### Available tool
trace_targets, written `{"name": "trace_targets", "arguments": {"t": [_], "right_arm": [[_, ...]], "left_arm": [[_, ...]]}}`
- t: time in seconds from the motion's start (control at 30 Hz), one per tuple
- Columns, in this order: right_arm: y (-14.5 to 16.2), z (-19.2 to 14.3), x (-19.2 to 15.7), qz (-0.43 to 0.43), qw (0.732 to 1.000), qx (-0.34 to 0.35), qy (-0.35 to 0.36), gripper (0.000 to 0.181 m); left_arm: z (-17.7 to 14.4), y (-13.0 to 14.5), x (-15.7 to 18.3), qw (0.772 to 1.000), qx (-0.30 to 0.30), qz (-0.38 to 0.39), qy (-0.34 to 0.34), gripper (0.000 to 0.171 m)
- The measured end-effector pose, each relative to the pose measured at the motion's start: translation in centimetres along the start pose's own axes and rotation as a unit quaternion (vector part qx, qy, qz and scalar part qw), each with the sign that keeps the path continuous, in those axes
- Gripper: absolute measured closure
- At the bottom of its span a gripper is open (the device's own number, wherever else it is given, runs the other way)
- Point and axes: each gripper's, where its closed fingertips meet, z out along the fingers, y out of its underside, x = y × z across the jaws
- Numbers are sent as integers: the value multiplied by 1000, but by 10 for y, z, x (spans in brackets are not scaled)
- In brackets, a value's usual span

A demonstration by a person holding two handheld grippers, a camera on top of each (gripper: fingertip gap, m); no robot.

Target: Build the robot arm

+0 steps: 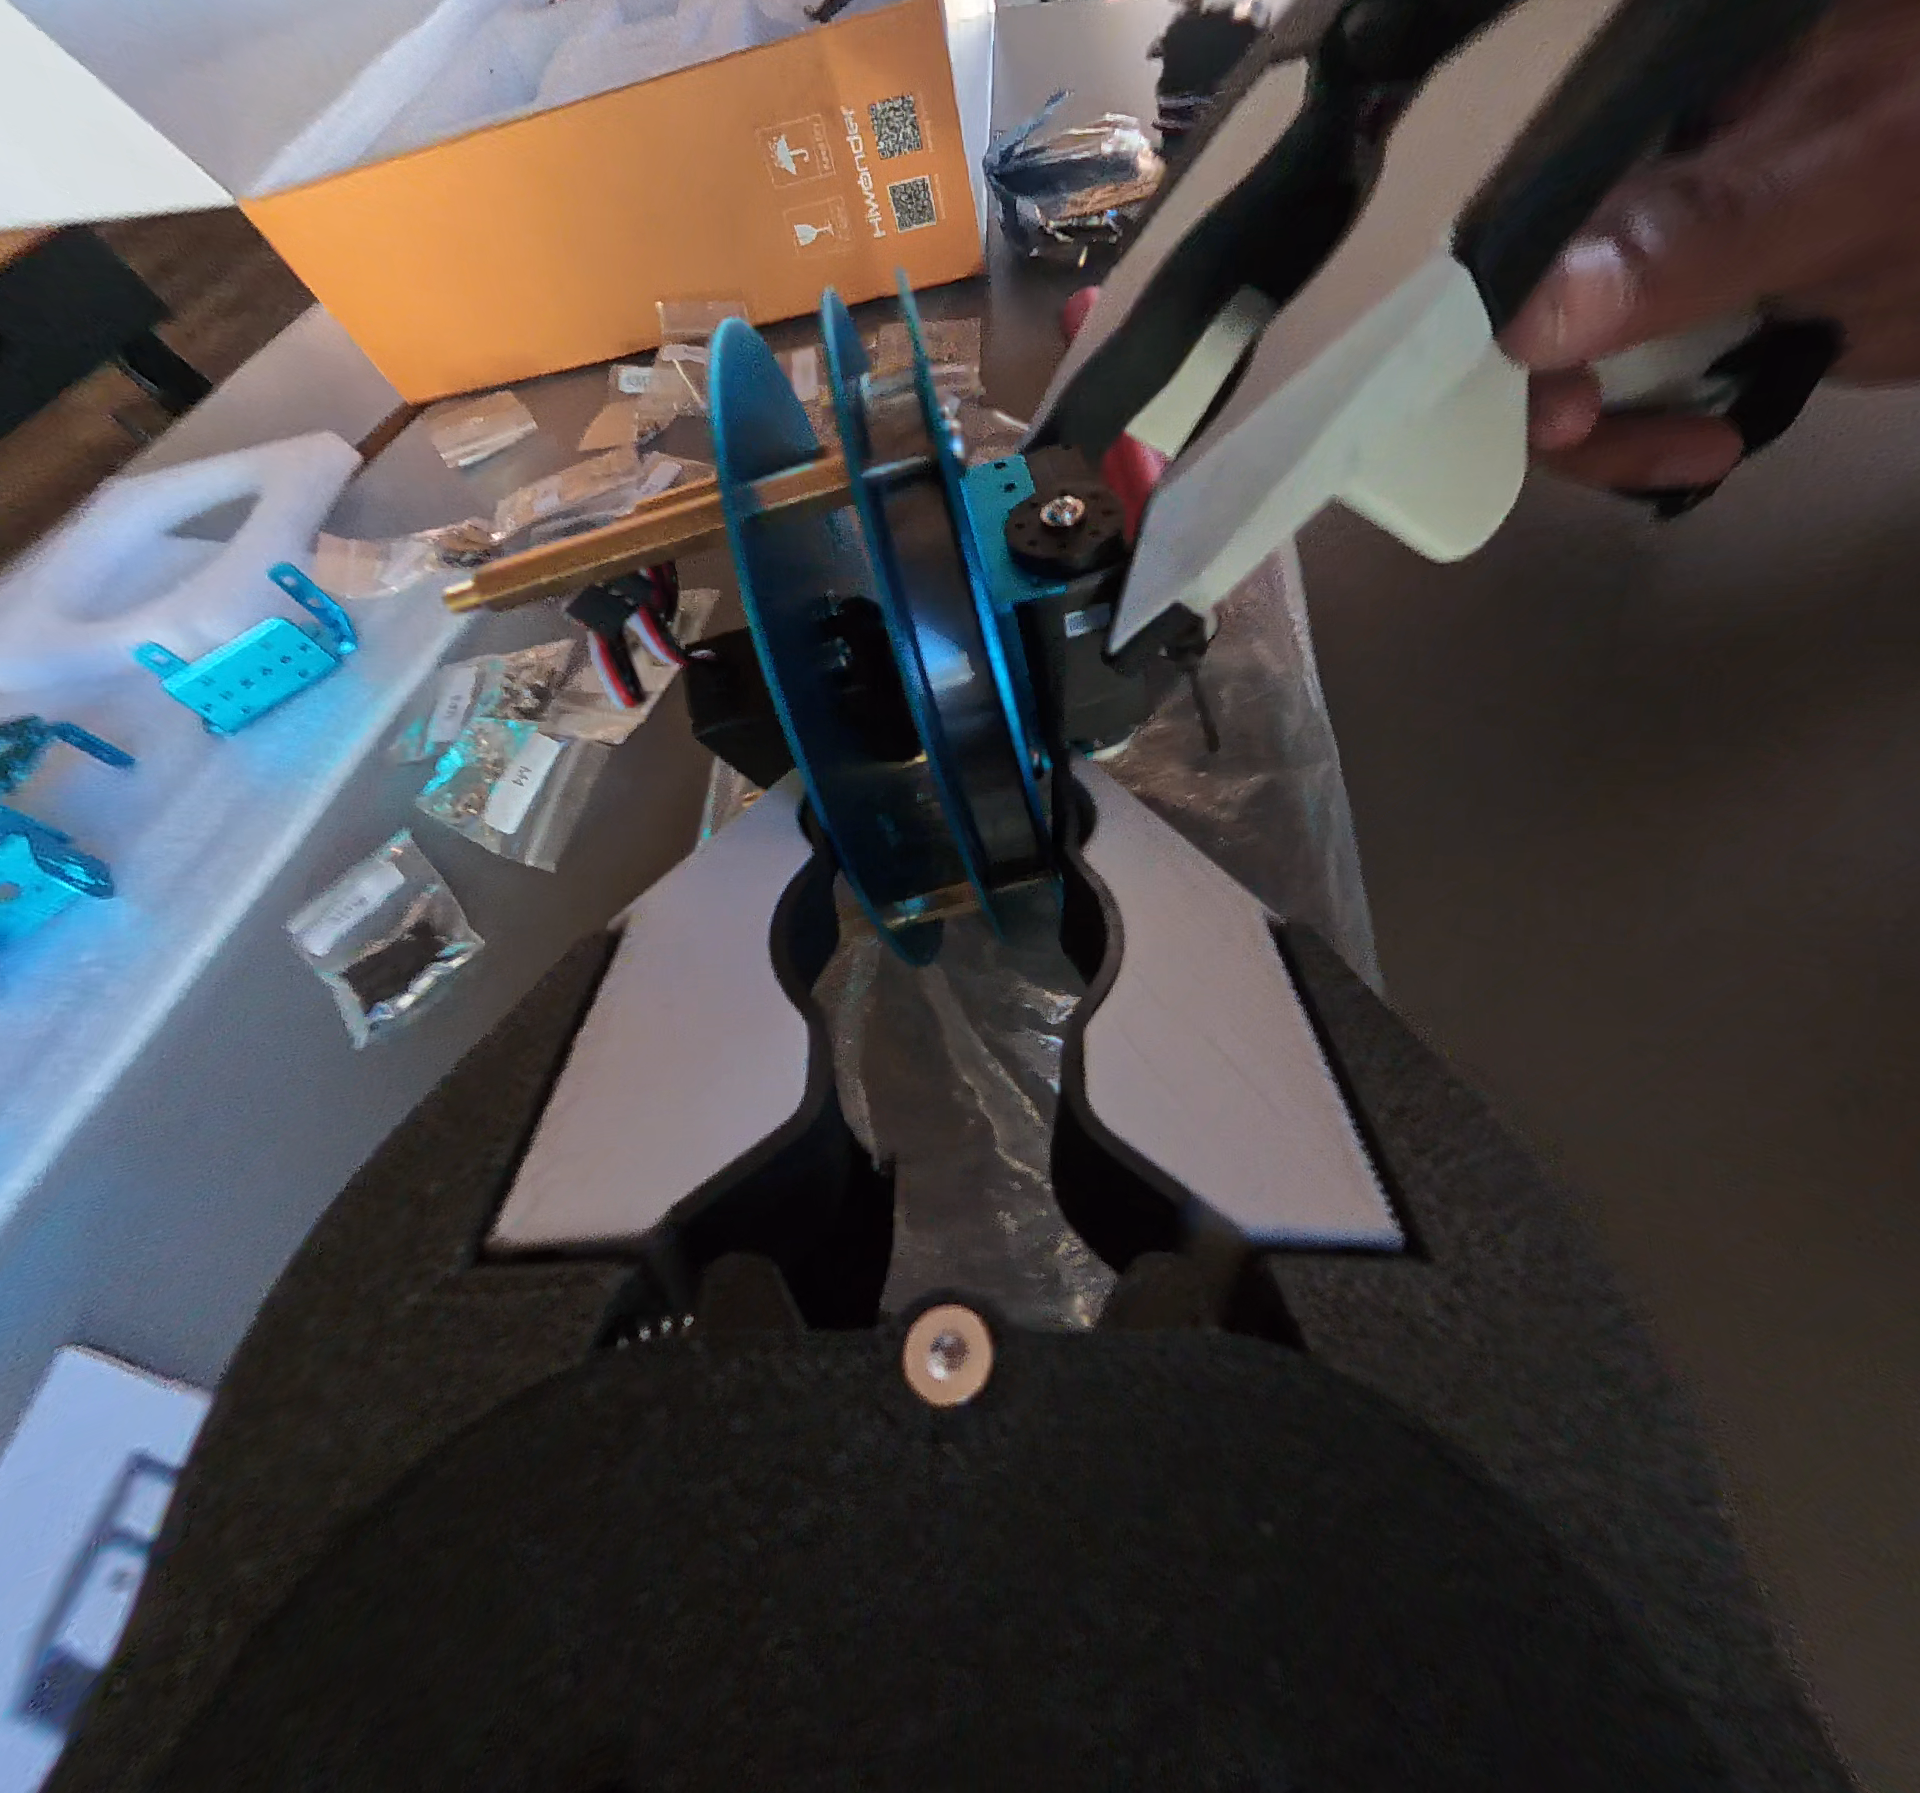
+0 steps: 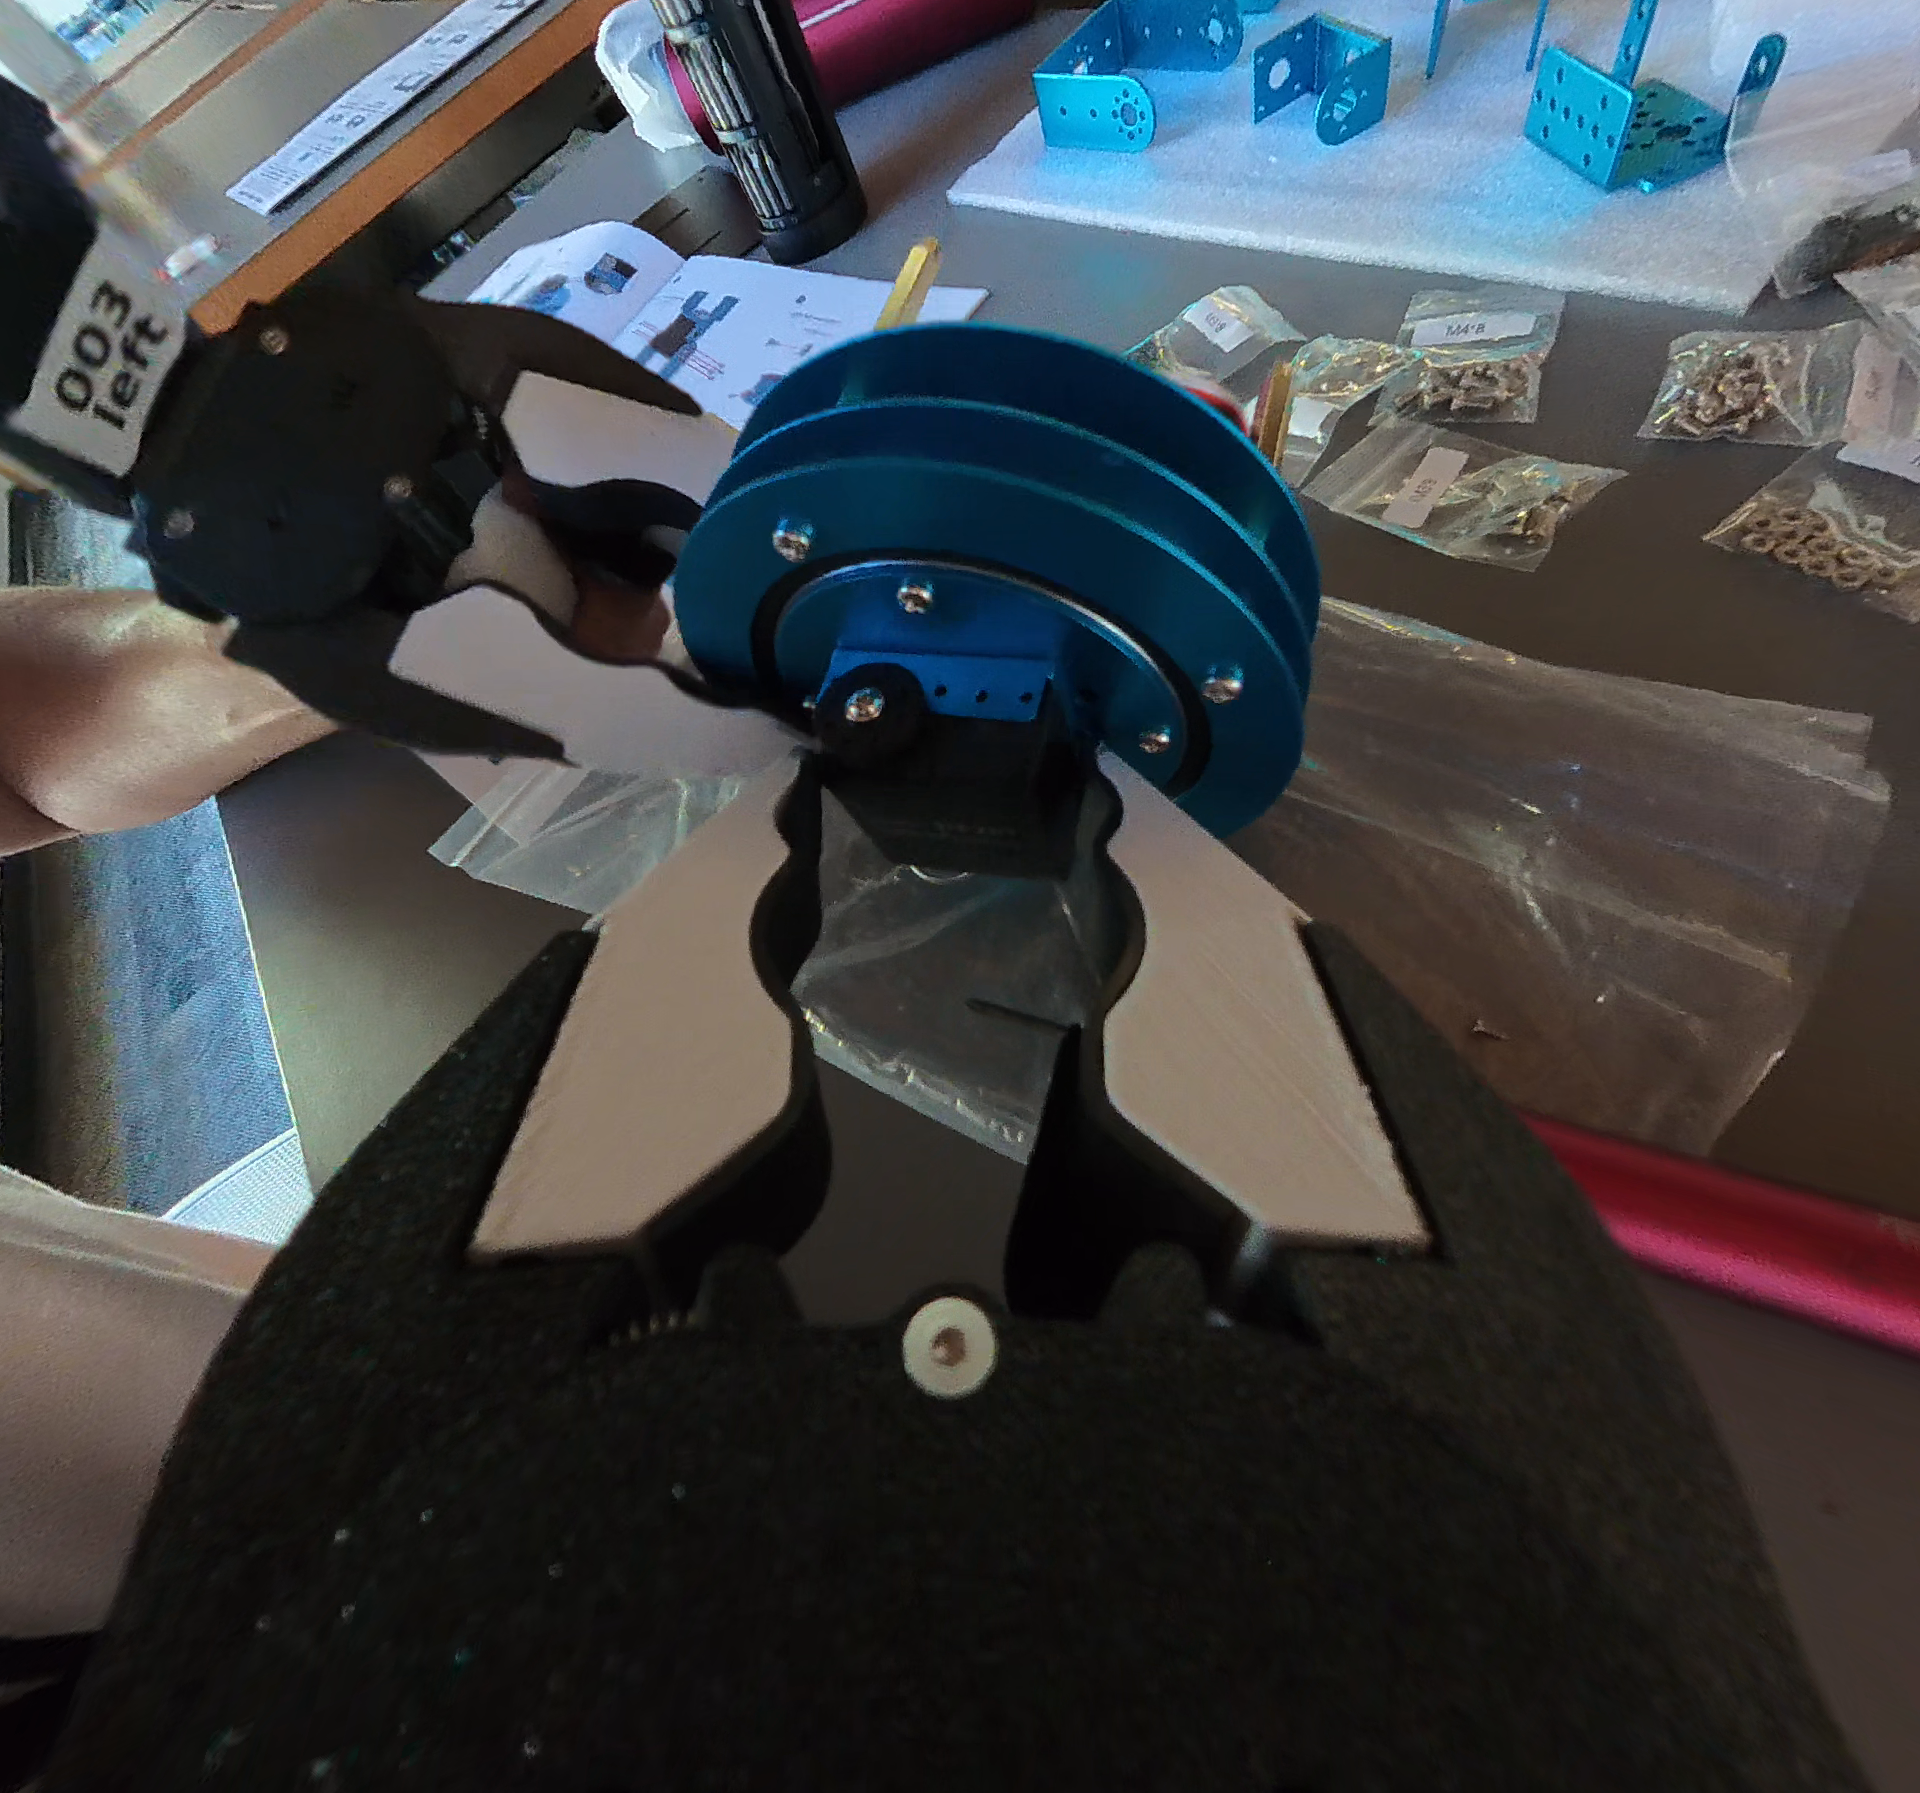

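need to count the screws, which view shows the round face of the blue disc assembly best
The right wrist view: the blue disc assembly faces the camera, its screw heads plain. The left wrist view shows it edge-on, so only the stacked rims and a brass standoff are visible.

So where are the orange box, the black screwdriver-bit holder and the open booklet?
orange box (image 1: 582, 226): left wrist view, its front wall.
black bit holder (image 2: 769, 112): right wrist view, its side.
open booklet (image 2: 790, 304): right wrist view, right-hand page.
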Motion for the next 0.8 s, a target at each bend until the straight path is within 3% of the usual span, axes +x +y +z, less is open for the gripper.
{"name": "trace_targets", "arguments": {"t": [0.1,0.2,0.33,0.63,0.8], "right_arm": [[0,0,1,10,1000,-8,-1,134],[0,0,2,16,1000,-10,0,134],[-1,0,2,19,1000,-12,-4,134],[-1,1,4,32,999,-13,-10,134],[-1,1,4,32,999,-13,-7,134]], "left_arm": [[3,4,1,998,-13,62,-28,115],[4,1,10,999,-13,49,-16,99],[1,-4,15,1000,-7,11,15,101],[10,-13,6,999,-25,-4,-42,92],[11,-13,0,996,-27,-17,-86,100]]}}
